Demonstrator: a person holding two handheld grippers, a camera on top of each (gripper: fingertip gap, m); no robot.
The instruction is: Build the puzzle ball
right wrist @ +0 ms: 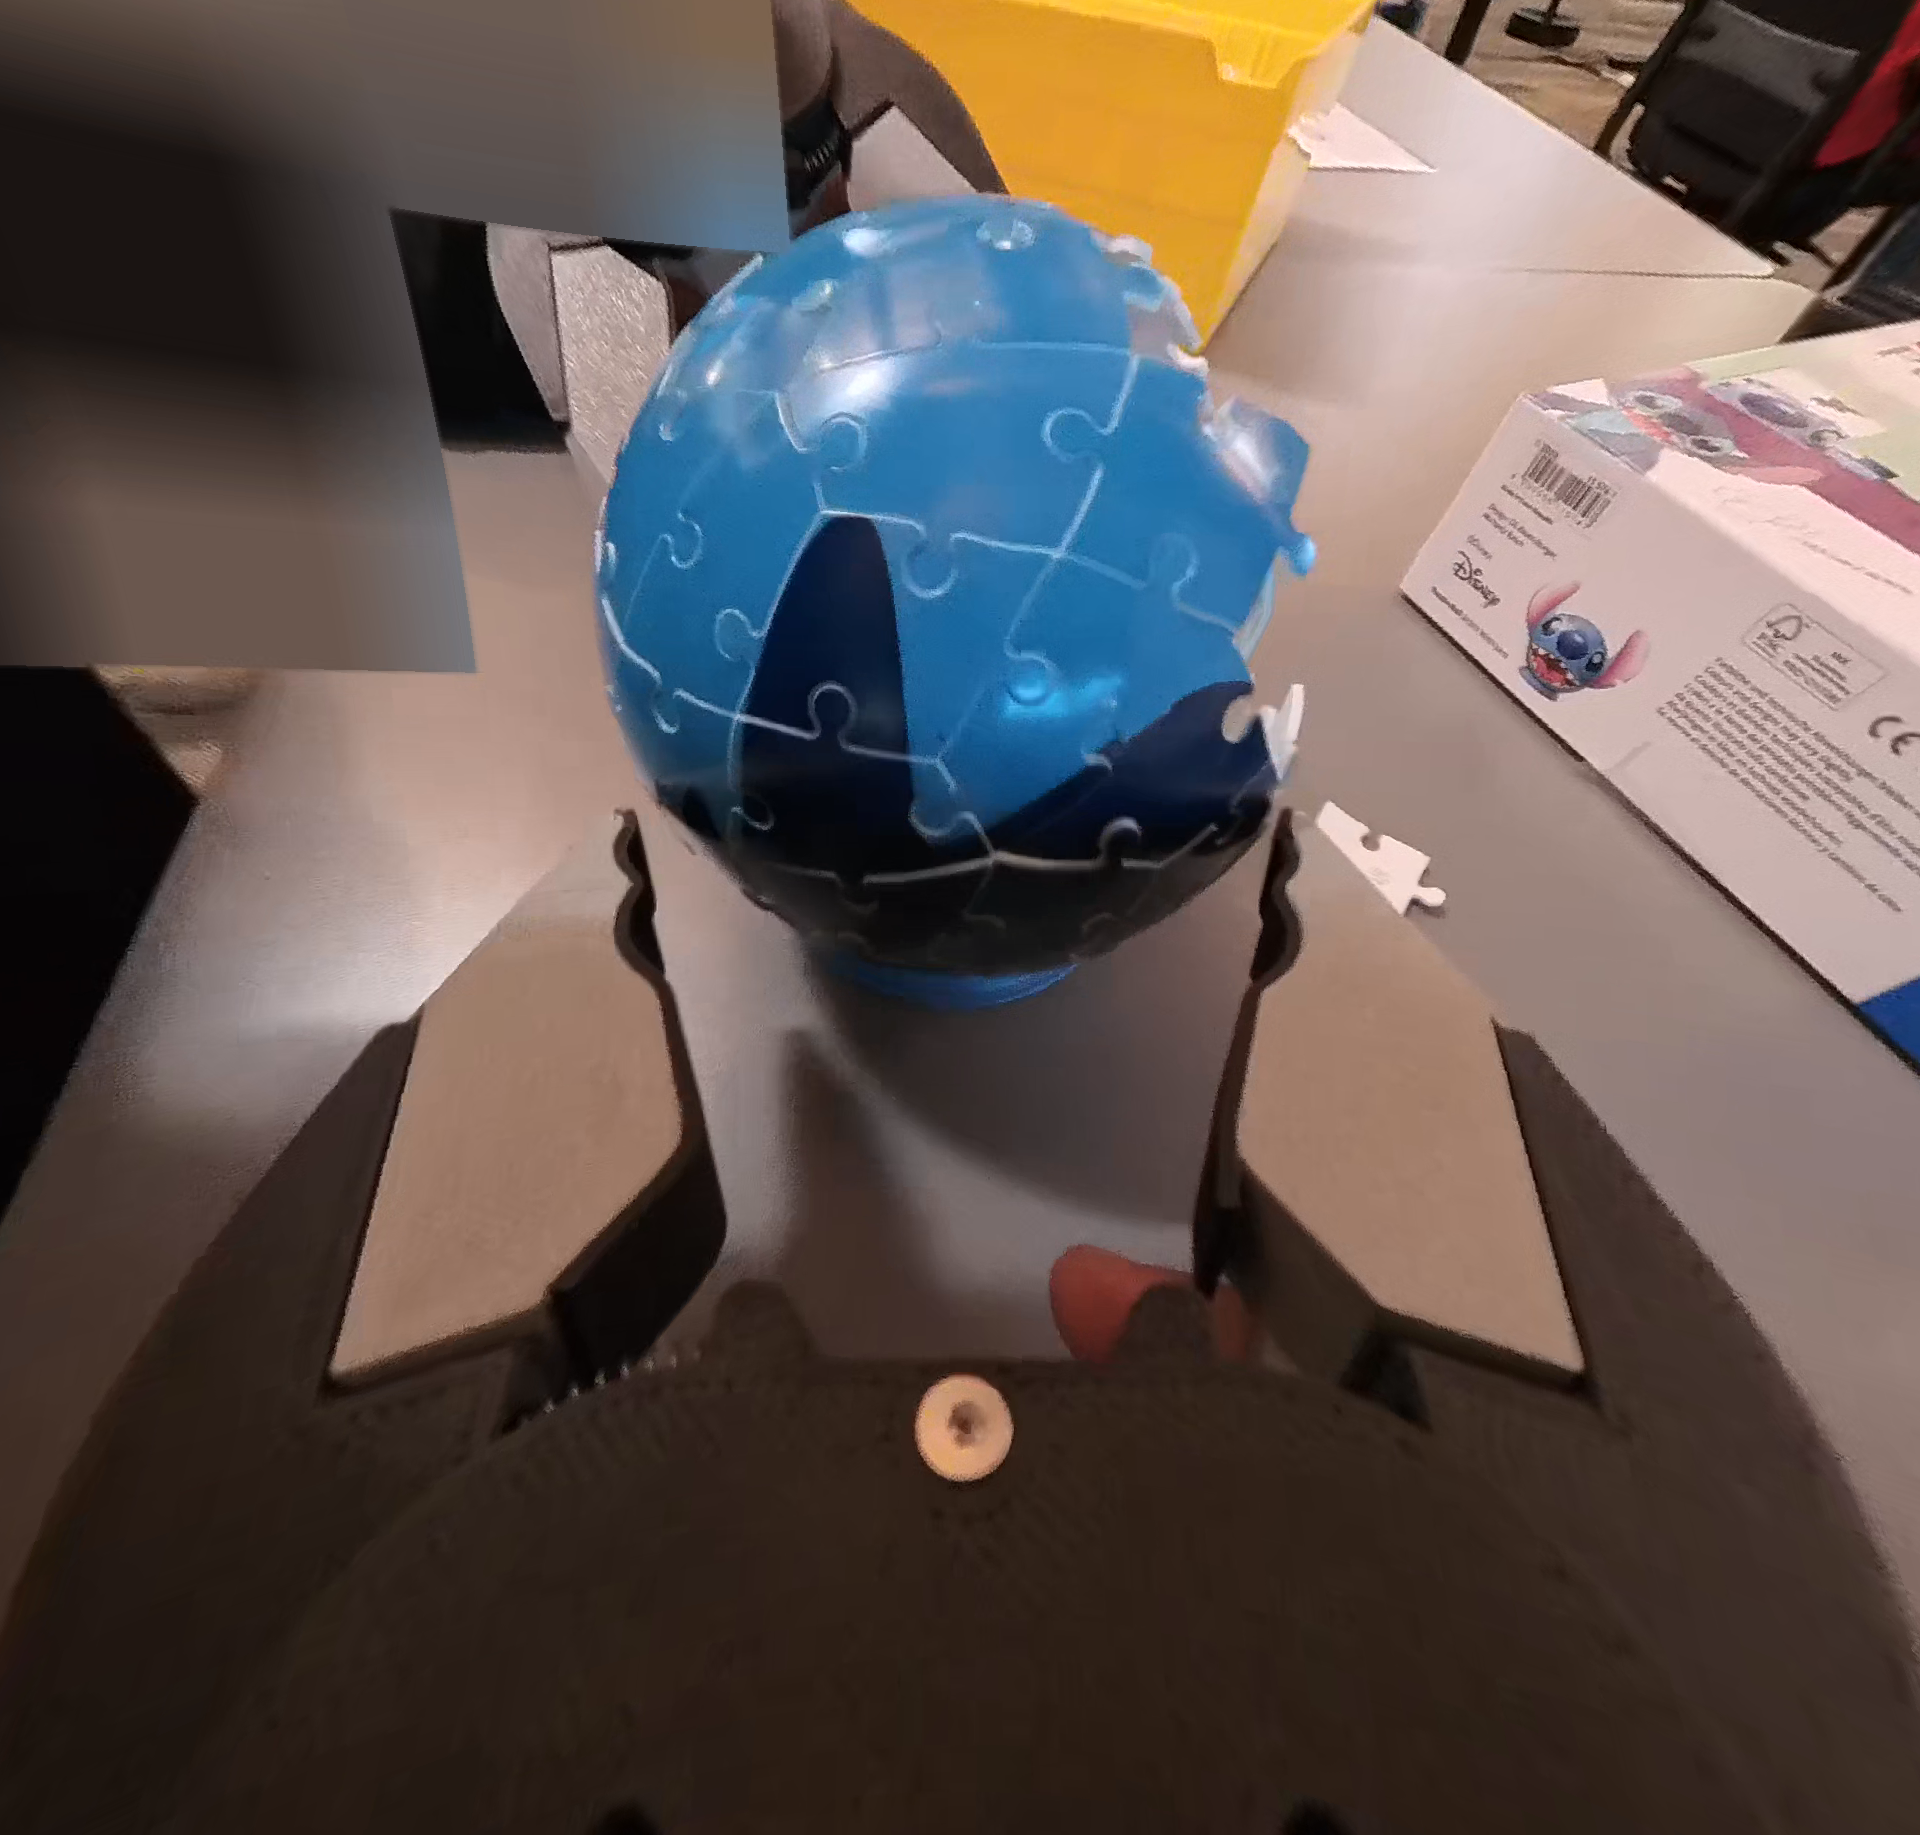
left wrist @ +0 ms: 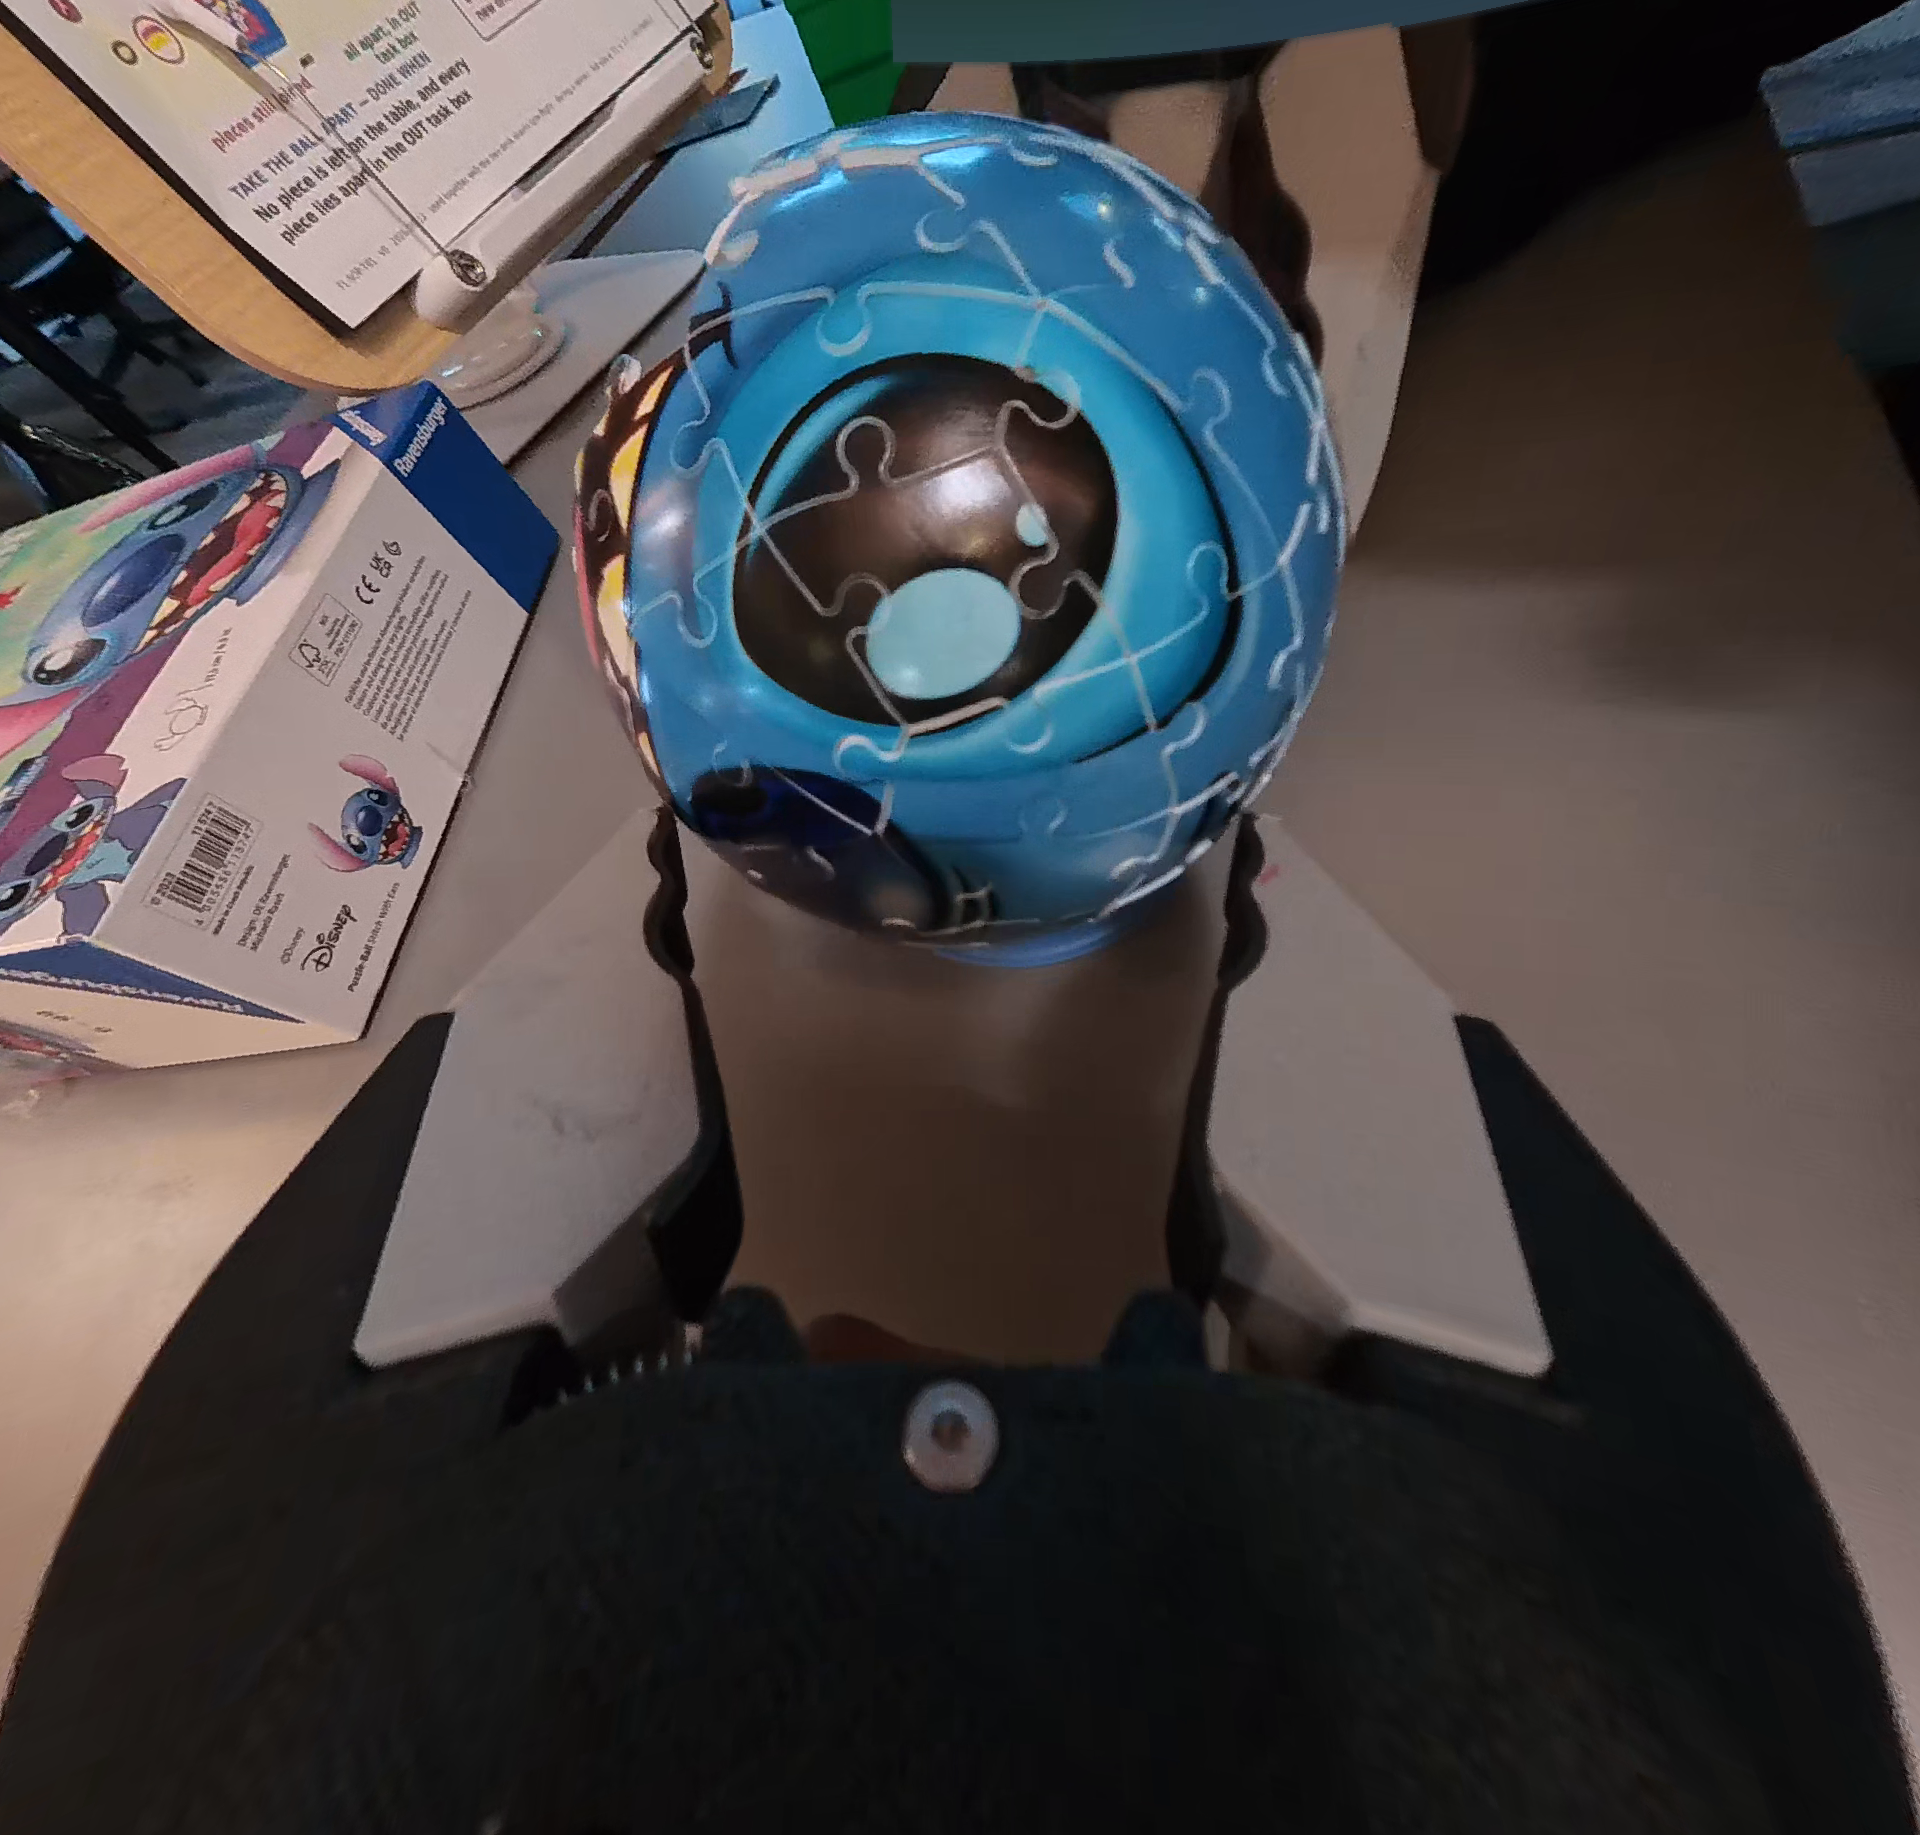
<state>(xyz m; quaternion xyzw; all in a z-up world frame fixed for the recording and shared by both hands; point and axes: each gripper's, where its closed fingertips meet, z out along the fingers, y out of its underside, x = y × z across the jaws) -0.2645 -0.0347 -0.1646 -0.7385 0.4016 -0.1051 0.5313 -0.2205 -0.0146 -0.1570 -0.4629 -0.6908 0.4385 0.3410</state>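
The blue puzzle ball (left wrist: 966,538) stands on the grey table on a blue ring base (right wrist: 956,985). In the left wrist view it shows a big dark eye. In the right wrist view the ball (right wrist: 914,590) has a jagged gap at its upper right edge. A loose white puzzle piece (right wrist: 1377,860) lies on the table right of the ball. My left gripper (left wrist: 956,881) is open, its fingertips beside the ball's lower sides. My right gripper (right wrist: 956,840) is open too, its tips flanking the ball's lower part from the opposite side. Neither holds anything.
The puzzle's printed box (left wrist: 260,694) lies left of the ball in the left wrist view and at the right in the right wrist view (right wrist: 1714,642). A yellow bin (right wrist: 1091,92) stands behind the ball. An instruction sheet on a wooden stand (left wrist: 312,71) is at the far left. About 7 cm separates my left fingertips from my right. The loose white puzzle piece (right wrist: 1377,860) is about 9 cm from my right fingertips.
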